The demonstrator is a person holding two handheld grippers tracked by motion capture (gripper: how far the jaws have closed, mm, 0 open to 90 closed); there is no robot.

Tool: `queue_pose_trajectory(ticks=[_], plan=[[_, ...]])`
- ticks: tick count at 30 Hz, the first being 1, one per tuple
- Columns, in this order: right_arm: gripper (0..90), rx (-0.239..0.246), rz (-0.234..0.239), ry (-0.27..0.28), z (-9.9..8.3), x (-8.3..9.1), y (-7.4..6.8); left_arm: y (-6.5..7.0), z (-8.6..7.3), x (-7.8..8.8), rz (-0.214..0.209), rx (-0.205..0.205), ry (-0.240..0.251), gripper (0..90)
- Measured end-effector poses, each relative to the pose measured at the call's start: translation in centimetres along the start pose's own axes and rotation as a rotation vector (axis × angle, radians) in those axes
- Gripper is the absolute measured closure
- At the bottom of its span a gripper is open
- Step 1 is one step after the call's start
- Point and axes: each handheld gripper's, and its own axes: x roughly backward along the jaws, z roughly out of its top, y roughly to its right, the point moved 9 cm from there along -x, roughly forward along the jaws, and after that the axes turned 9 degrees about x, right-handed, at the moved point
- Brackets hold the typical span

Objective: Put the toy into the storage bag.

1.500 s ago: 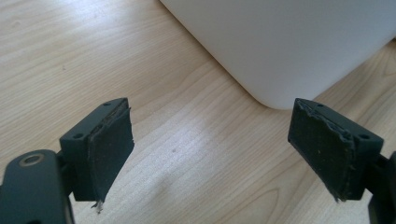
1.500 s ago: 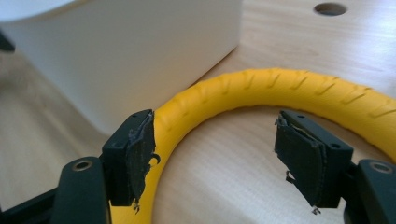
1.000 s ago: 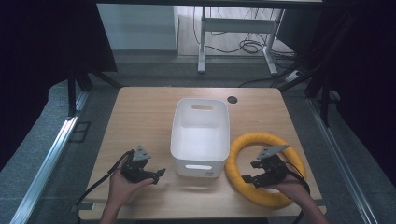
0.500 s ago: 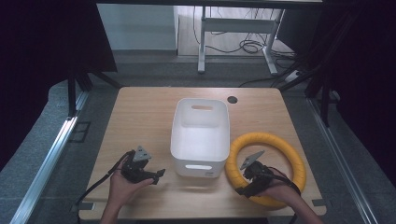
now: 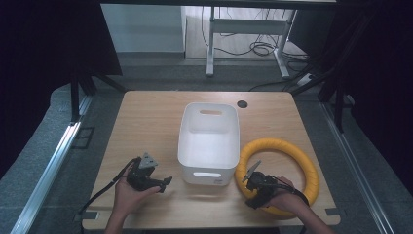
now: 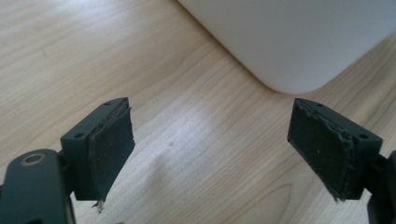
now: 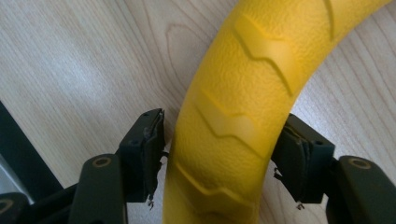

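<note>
The yellow ring (image 5: 282,170) lies flat on the table (image 5: 146,117), right of the white bin (image 5: 209,141). The right gripper (image 7: 219,158) straddles its near-left arc, jaws apart, one pad perhaps touching. Judged step: grasping; next, close firmly. The left gripper (image 6: 210,149) rests wide open beside the bin
</note>
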Motion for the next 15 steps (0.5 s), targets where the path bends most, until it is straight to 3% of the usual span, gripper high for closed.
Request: queue_pose_trajectory(ticks=[5,9,11,15], plan=[[45.1,-0.009,-0.008,-0.017,0.0,0.1,0.2,0.1,0.0,0.0,-0.007,0.006,0.002,14.5],[46.9,-0.044,0.041,-0.029,0.1,0.2,0.3,0.0,0.1,0.1,-0.007,0.000,0.009,14.6],[47.2,-0.066,0.083,-0.006,0.0,0.5,0.5,0.0,0.1,0.2,-0.005,-0.001,0.006,14.6],[47.5,-0.104,0.140,0.098,0.2,1.9,1.3,-0.1,0.1,0.1,0.000,-0.001,0.007,14.6]])
